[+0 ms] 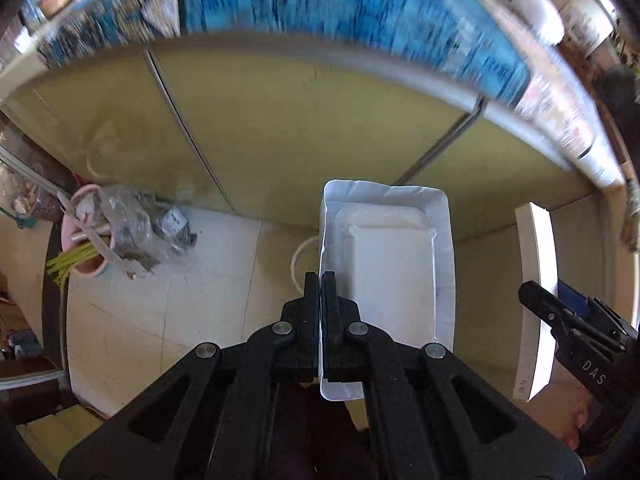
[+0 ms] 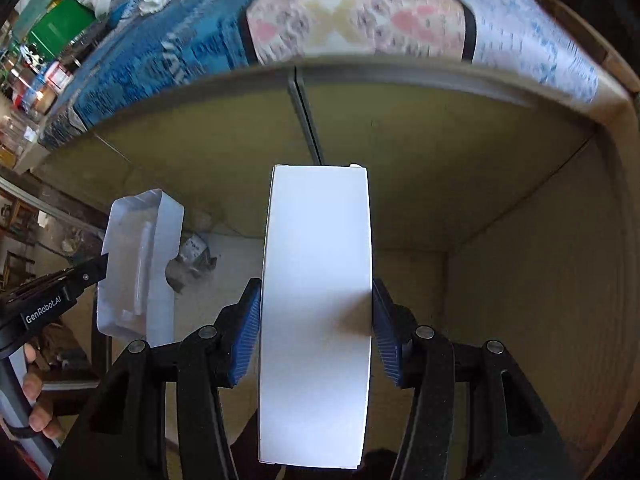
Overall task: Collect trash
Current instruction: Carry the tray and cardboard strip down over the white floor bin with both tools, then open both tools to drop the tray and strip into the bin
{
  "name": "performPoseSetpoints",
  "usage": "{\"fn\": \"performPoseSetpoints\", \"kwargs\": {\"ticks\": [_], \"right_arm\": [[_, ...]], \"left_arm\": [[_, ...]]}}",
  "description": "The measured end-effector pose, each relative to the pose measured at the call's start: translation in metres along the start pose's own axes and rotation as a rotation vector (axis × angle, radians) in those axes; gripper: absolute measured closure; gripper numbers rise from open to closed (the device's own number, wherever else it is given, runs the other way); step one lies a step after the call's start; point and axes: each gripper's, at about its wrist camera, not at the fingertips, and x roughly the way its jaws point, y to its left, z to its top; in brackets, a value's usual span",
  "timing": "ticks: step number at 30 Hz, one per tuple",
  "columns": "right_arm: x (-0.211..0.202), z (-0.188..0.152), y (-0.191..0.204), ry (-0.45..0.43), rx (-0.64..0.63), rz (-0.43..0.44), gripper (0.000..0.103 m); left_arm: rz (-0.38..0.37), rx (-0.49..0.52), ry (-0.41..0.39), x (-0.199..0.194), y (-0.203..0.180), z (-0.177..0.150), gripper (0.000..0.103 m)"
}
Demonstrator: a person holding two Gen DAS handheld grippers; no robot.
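Black fingers of the left gripper [image 1: 321, 280] fill the near foreground of the left wrist view, pressed together on the thin side wall of a white tray insert [image 1: 394, 268]. Fingers of the right gripper [image 2: 316, 320] stand partly apart, blue pads [image 2: 248, 332] clamped on both long sides of a white box lid [image 2: 316, 312].

Largest behind both: an olive-green cabinet front [image 1: 280, 128] under a bench [image 2: 360, 12] covered in blue and floral patterned cloth, blurred. Below, pale floor tiles [image 1: 160, 300]. On the floor to the left, against the cabinet, a pink bin [image 1: 86, 240] with green stems, white scraps and a crumpled grey plastic bag [image 1: 136, 228] spilling beside it. Smaller still, a pale cord loop [image 1: 300, 260] on the tiles just left of the tray insert.

Likely step: carrying both white packaging pieces down toward the floor, probably to the trash by the pink bin, though the intended drop spot cannot be told for sure.

To do it well: keep both grips firm until each piece is over the trash. Watch the tray insert, held only by one thin edge and likely to swing or bend. Keep the two pieces apart to avoid knocking one loose. Release low, one at a time.
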Motion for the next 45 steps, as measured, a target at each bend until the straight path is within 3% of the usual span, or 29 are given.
{"fn": "performPoseSetpoints", "kwargs": {"ticks": [12, 20, 25, 33, 38, 41, 45], "right_arm": [[0.2, -0.03, -0.026, 0.136, 0.025, -0.045, 0.054], [0.335, -0.039, -0.018, 0.217, 0.026, 0.019, 0.054], [0.398, -0.044, -0.003, 0.27, 0.016, 0.043, 0.054], [0.441, -0.053, -0.016, 0.354, -0.006, 0.1, 0.054], [0.445, -0.053, -0.02, 0.349, -0.01, 0.08, 0.053], [0.442, -0.052, -0.02, 0.331, 0.009, 0.073, 0.044], [0.44, -0.048, -0.01, 0.308, 0.01, 0.046, 0.044]], "left_arm": [[-0.065, 0.022, 0.225, 0.242, 0.036, -0.02, 0.103], [-0.065, -0.027, 0.3, 0.389, 0.071, -0.031, 0.103], [-0.054, -0.013, 0.356, 0.458, 0.074, -0.039, 0.103], [-0.067, 0.042, 0.395, 0.503, 0.063, -0.05, 0.102], [-0.097, 0.027, 0.419, 0.51, 0.062, -0.052, 0.086], [-0.111, 0.024, 0.401, 0.507, 0.062, -0.05, 0.076], [-0.07, 0.043, 0.361, 0.491, 0.061, -0.047, 0.068]]}}
